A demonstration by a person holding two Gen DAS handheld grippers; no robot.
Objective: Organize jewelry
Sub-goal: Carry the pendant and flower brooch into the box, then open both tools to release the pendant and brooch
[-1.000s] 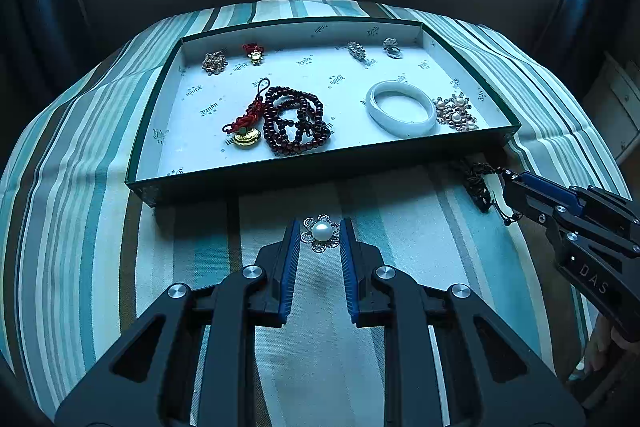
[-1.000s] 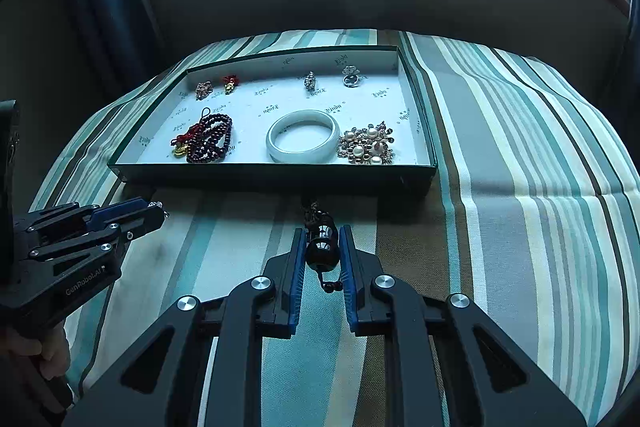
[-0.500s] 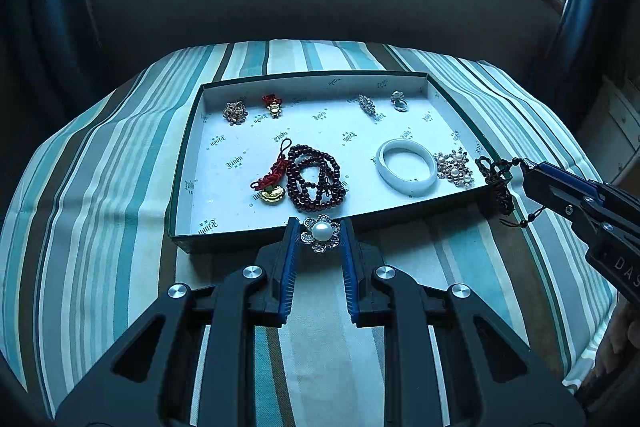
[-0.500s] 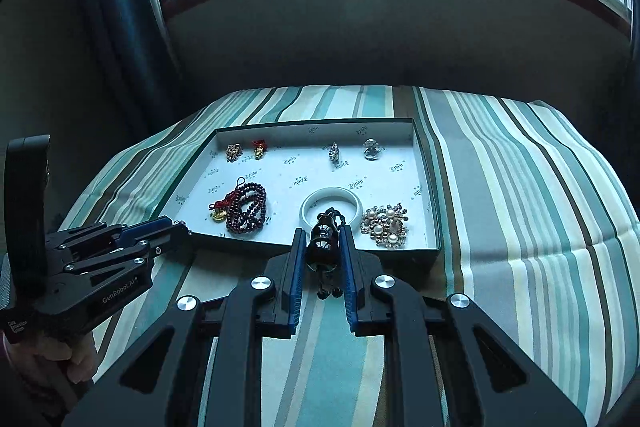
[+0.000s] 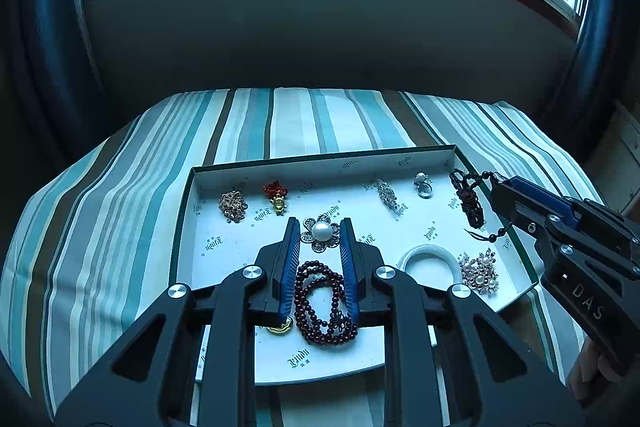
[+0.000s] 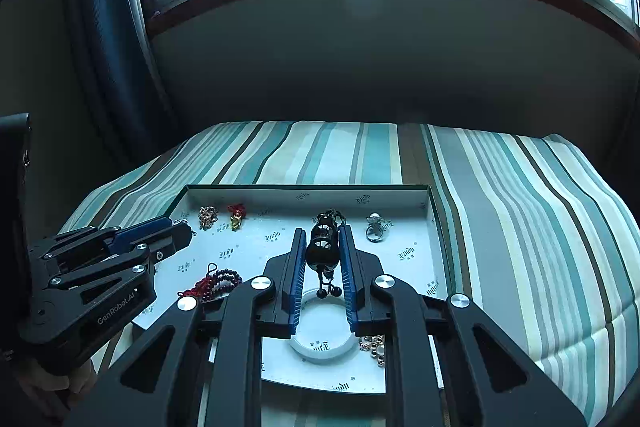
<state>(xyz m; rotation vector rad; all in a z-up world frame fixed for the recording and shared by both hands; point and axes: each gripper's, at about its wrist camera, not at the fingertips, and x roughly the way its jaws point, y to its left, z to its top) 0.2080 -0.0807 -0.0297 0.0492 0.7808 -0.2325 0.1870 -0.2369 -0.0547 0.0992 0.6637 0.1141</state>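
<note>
Jaws clamped both sides: left gripper [image 5: 320, 233] on pearl flower brooch [image 5: 321, 231], right gripper [image 6: 323, 247] on dark bead charm [image 6: 322, 247], both above tray [image 5: 182, 223] w/ white bangle [image 5: 430, 255].

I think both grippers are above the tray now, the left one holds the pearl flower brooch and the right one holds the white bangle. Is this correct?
Not quite. The right gripper holds a dark beaded charm, not the white bangle, which lies in the tray below it, as the right wrist view shows. The rest stands: the left gripper holds the pearl flower brooch, and both are above the tray.
</note>
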